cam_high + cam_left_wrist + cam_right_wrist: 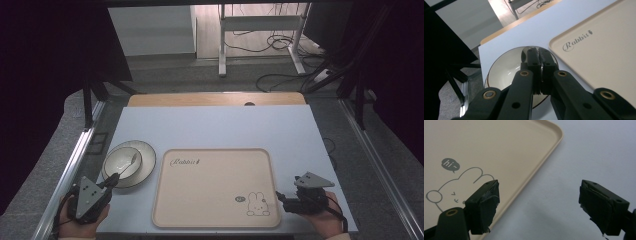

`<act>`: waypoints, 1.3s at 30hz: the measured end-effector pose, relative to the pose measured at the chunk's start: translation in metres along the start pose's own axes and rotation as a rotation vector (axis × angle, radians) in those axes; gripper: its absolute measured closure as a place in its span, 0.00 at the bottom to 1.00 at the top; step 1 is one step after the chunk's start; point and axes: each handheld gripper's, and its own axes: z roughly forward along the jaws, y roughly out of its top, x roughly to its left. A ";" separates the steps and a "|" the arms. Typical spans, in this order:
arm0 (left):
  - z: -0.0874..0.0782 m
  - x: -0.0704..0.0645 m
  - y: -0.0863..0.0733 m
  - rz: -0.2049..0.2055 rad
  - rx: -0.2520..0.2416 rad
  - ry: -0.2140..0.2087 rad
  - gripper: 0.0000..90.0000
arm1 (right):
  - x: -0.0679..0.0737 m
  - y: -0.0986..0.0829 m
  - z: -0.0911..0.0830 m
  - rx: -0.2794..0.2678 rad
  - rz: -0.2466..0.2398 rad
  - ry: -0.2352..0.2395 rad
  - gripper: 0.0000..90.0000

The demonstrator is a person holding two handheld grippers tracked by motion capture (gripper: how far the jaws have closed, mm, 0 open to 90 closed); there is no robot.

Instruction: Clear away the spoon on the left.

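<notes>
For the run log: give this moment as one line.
left gripper: shut, over bowl on plate | spoon: in bowl | right gripper: open, at tray right edge | tray: bare

A pale blue surface point(215, 125) is laid over a wooden top point(215, 99). Grey floor point(200, 75) is seen behind it. A white metal stand point(260, 30) is placed at the back, and black cables point(280, 42) are spread on the floor near it. Both sides are kept dark by black curtains point(45, 60).
</notes>
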 end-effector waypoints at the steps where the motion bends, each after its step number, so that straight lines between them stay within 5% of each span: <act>1: 0.000 -0.001 0.001 0.002 -0.004 -0.002 1.00 | 0.000 0.000 0.000 0.000 -0.001 0.000 0.19; 39: -0.001 -0.018 0.025 0.035 -0.071 -0.049 1.00 | -0.001 0.000 0.000 -0.001 -0.001 -0.003 0.19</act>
